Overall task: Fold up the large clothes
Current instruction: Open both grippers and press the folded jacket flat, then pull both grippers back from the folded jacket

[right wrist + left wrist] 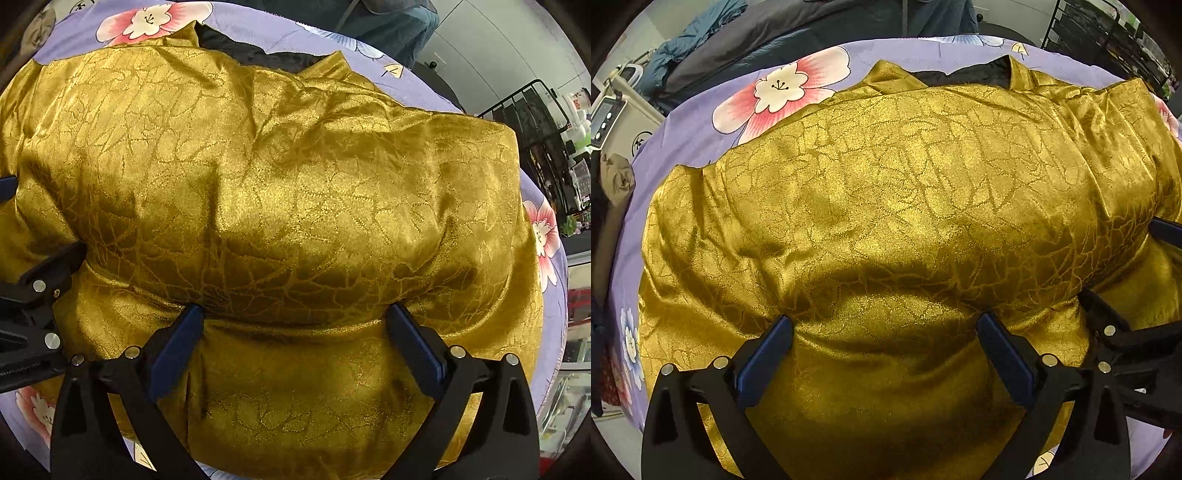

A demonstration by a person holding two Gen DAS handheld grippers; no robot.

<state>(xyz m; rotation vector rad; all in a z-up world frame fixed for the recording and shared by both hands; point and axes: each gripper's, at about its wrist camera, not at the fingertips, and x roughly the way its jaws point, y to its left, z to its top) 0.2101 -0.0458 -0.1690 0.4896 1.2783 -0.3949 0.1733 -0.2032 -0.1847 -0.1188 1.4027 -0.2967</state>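
A large gold patterned garment (905,192) lies spread over a purple flowered sheet (701,122); it also fills the right wrist view (295,177). A dark lining (964,75) shows at its far collar. My left gripper (886,325) is open, its blue pads resting against a fold ridge of the gold fabric near the front edge. My right gripper (295,314) is open in the same way, against the same ridge further right. Each gripper shows at the edge of the other's view: the right one (1115,332) and the left one (40,295).
The sheet (436,88) covers a rounded table. A dark and blue pile of clothes (738,44) lies beyond it. A white device (613,114) stands at the left. A black metal rack (532,122) stands at the right.
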